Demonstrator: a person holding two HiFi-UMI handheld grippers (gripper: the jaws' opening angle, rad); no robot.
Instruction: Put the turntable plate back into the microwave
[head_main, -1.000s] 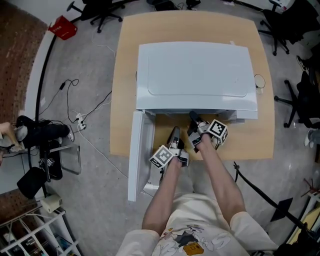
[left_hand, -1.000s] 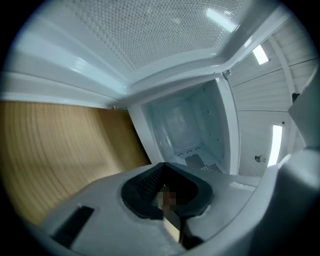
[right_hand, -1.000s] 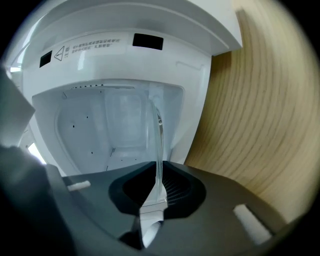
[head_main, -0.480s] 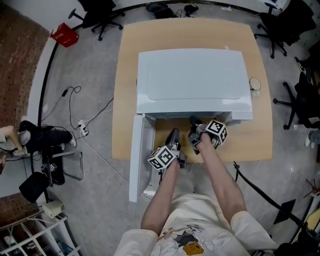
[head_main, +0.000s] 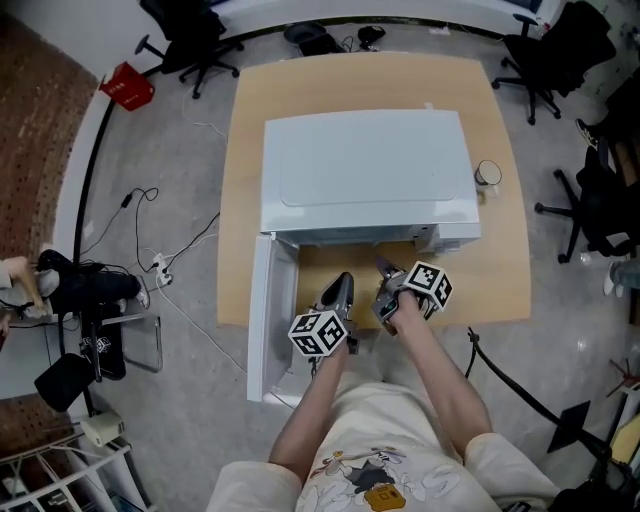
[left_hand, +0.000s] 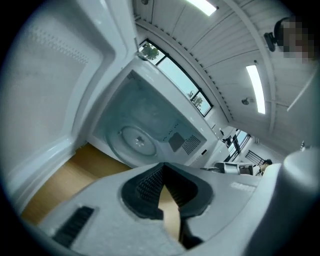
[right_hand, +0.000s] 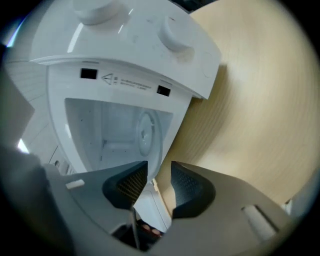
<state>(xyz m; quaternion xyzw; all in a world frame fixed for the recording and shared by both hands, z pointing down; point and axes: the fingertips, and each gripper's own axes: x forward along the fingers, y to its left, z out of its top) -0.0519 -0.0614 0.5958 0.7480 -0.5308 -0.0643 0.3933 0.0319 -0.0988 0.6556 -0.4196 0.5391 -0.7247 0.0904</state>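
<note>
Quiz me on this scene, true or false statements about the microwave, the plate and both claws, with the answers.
1. The door of the microwave is open. True.
2. The plate lies out on the table. False: it sits on the floor inside the microwave.
3. The left claw is shut and empty. True.
4. The right claw grips the plate. False: its jaws stand apart, having just been opening, with nothing between them.
5. A cup stands on the table beside the microwave, on the side away from the door. True.
</note>
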